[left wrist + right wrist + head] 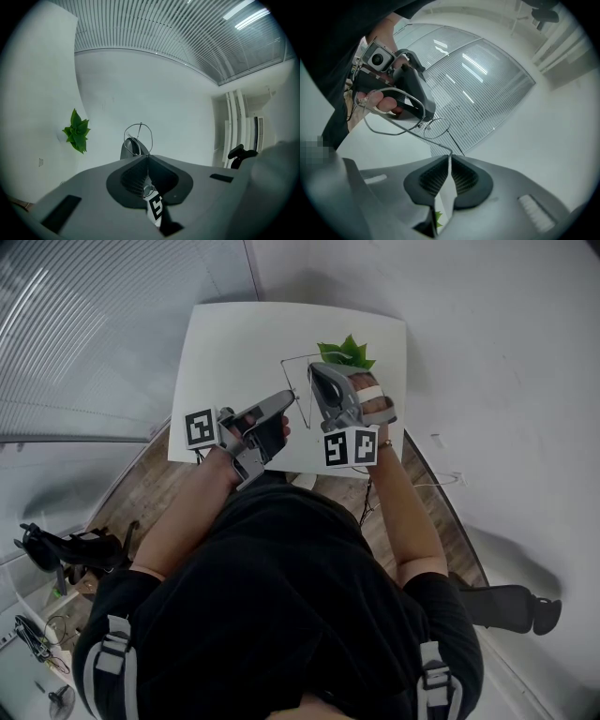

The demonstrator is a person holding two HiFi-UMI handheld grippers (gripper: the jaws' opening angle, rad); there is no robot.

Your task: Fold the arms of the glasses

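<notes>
I'm seeing thin silver wire glasses (421, 125) over a white square table (234, 343), a green leafy plant (347, 354) sitting at one o'clock, a grey plastic left gripper (289, 397) and right gripper (319, 371) wearing black-and-white square markers (201, 427).

No word, brand or number can be read. The only printed signs are black-and-white square markers: one on the left cube (201, 427) behind the left hand-held gripper (292, 395), and two side by side on the right cube (351, 447) behind the right hand-held gripper (315, 367). A marker slice (155, 206) shows beneath the left jaws but is unreadable.
</notes>
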